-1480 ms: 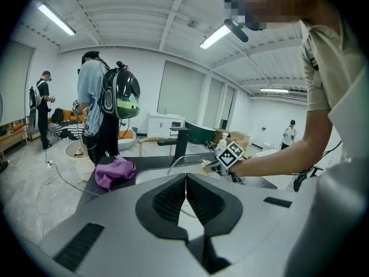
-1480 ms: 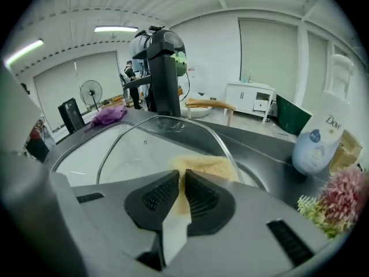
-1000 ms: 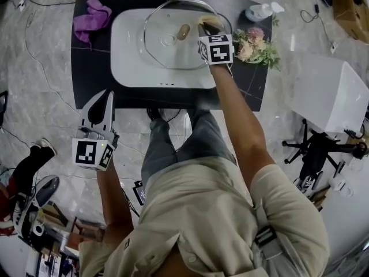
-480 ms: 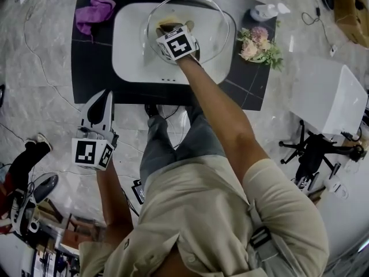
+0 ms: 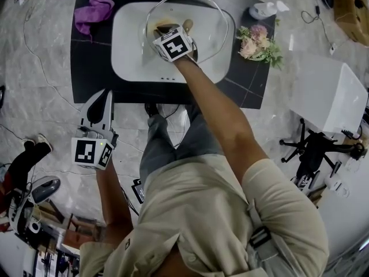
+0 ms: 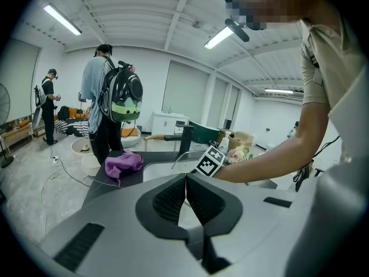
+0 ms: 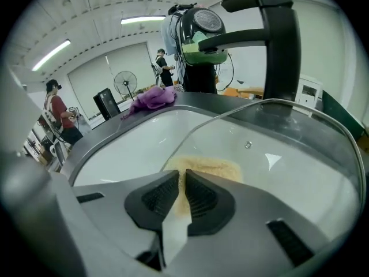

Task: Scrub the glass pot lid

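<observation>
The glass pot lid [image 5: 210,22] lies in the white sink basin [image 5: 130,51], its metal rim and clear pane filling the right gripper view [image 7: 288,154]. My right gripper [image 5: 166,32] is over the lid's left part, shut on a tan sponge [image 7: 202,169] that presses flat against the glass. The sponge shows as a yellowish patch [image 5: 165,24] just ahead of the marker cube. A small tan knob [image 5: 187,25] sits near the lid's middle. My left gripper [image 5: 107,95] hangs low at the left, off the counter, jaws shut on nothing [image 6: 185,180].
A purple cloth [image 5: 95,10] lies on the black counter [image 5: 92,68] left of the sink. A black faucet [image 7: 277,45] rises behind the lid. A soap bottle [image 5: 265,9] and flowers [image 5: 256,45] stand at the right. People stand in the room behind.
My right gripper has swept the sponge from the lid's right edge across to its left side, then edged slightly further. The left gripper has stayed put.
</observation>
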{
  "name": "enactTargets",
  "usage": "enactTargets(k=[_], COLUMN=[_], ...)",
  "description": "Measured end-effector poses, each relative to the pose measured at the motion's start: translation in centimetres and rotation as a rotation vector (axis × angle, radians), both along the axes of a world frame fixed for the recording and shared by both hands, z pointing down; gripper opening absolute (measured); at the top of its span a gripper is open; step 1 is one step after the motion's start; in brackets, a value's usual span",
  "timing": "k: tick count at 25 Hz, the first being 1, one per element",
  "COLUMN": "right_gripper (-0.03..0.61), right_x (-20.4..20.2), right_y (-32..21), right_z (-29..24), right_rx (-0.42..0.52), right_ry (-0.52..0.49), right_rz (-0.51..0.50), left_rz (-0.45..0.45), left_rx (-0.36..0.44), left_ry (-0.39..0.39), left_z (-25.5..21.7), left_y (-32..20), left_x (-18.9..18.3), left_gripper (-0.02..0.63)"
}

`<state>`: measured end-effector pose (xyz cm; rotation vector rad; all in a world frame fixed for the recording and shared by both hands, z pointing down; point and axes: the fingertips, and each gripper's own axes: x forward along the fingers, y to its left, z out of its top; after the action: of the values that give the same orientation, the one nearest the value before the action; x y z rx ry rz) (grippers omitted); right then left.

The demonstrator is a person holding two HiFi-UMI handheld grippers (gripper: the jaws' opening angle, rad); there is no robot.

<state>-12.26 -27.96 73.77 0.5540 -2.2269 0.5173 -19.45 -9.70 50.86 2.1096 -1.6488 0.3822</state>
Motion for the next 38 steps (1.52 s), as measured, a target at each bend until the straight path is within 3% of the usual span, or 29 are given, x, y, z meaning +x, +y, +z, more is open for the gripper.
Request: enactTargets(k=[5, 9, 14, 16, 38], right_gripper=[0.044, 0.044, 0.044, 0.044, 0.044], right_x=[2.8, 8.6, 17.6, 19.3, 18.4], right_y=[-1.1, -2.5, -5.7, -6.1, -5.3], right_z=[0.4, 0.9, -0.1, -0.7, 0.2], right_rx=[0.003, -0.034, 0.045, 0.057, 0.051], right_ry=[-0.006, -0.019, 0.040, 0.035, 0.064], right_rz=[0.046, 0.181, 0.387, 0.425, 0.402], left_rz=[0.014, 0.026, 0.041, 0.050, 0.048], left_rx=[0.002, -0.013, -0.002, -0.004, -0.003], left_ry=[-0.002, 0.001, 0.011, 0.014, 0.015], left_z=[-0.2, -0.4, -0.3, -0.1, -0.1], left_y=[-0.8, -1.7, -2.6, -3.0, -2.9], left_x=[1.0, 1.9, 3.1, 3.6, 3.8], left_gripper=[0.018, 0.018, 0.020, 0.018, 0.018])
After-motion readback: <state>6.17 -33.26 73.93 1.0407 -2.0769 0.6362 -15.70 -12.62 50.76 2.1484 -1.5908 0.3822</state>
